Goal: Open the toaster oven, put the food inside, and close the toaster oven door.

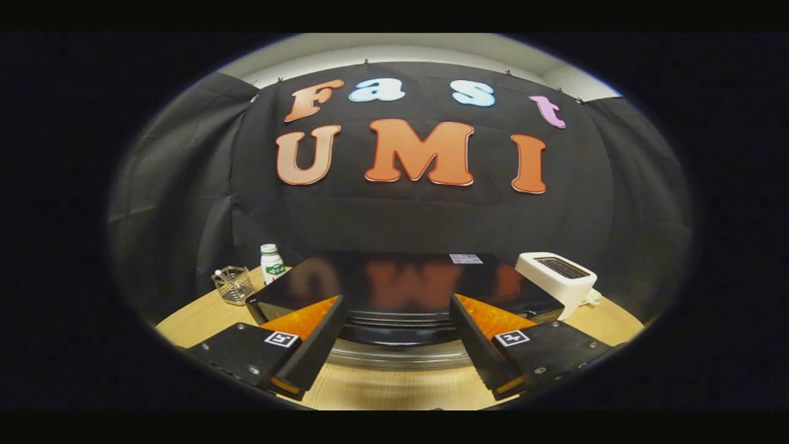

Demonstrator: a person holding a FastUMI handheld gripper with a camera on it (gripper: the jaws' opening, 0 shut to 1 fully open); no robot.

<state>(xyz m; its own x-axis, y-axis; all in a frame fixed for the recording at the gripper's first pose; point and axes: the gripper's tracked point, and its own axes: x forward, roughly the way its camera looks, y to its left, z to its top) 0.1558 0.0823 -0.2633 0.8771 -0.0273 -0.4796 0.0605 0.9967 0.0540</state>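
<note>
Gripper view showed the tongs (394, 345) spread wide with nothing held between them, the two fingers (317, 345) hovering above the pale wooden bench (394, 388). Just ahead of the fingertips, and filling the gap between them, stood the toaster oven (400, 287), a black box with a glossy flat top; its front faced the fingers, with a curved silvery bar across the lower front that looked like the door handle, and the door looked closed. Left of the toaster oven sat a small clear wire-patterned holder (233, 284), and just beside the oven's back left corner a white bottle (270, 263) with a green label. Right of the toaster oven, nearly touching its back right corner, stood a white slot toaster (558, 277).
</note>
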